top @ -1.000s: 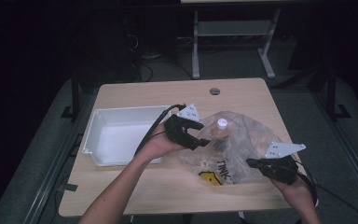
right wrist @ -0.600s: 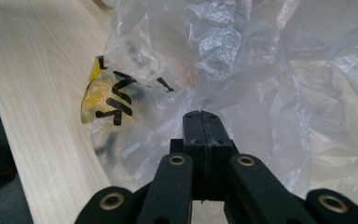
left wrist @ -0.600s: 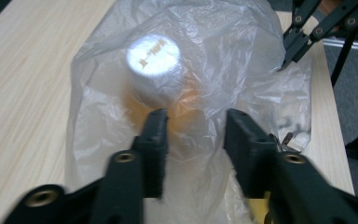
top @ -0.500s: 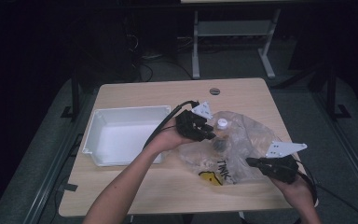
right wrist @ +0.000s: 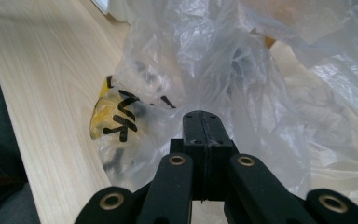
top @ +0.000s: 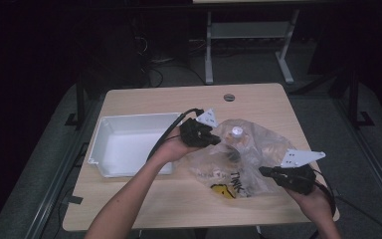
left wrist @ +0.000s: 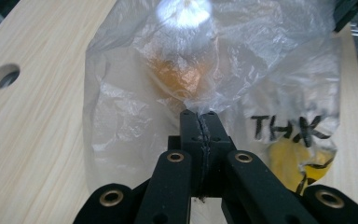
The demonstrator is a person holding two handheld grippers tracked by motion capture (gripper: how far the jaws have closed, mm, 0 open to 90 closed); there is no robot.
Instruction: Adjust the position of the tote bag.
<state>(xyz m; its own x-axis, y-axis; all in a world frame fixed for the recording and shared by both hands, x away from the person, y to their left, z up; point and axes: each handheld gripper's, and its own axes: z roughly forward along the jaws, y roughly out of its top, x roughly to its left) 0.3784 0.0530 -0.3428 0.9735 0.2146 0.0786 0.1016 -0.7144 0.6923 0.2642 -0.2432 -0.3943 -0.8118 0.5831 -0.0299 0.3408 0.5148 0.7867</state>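
I've got both grippers on the plastic bag (top: 243, 159), which lies on the table (top: 144, 209) just to the right of the white tray (top: 124, 144). Left gripper (top: 214, 139): jaws pressed together, a fold of the film pinched between the tips near the bag's upper edge. Right gripper (top: 266, 172): jaws likewise closed, clamped on the film at the bag's near-right edge. I judge this as the opening step, two grips set on opposite sides of the mouth. Next move, I reckon, calls for pulling the grips apart gently so the thin film doesn't tear or slip. Count: one bag, one tray, two grippers. Inside the bag, one bottle (top: 236, 137) with a white cap, amber below; whether anything else sits in there I can't tell.
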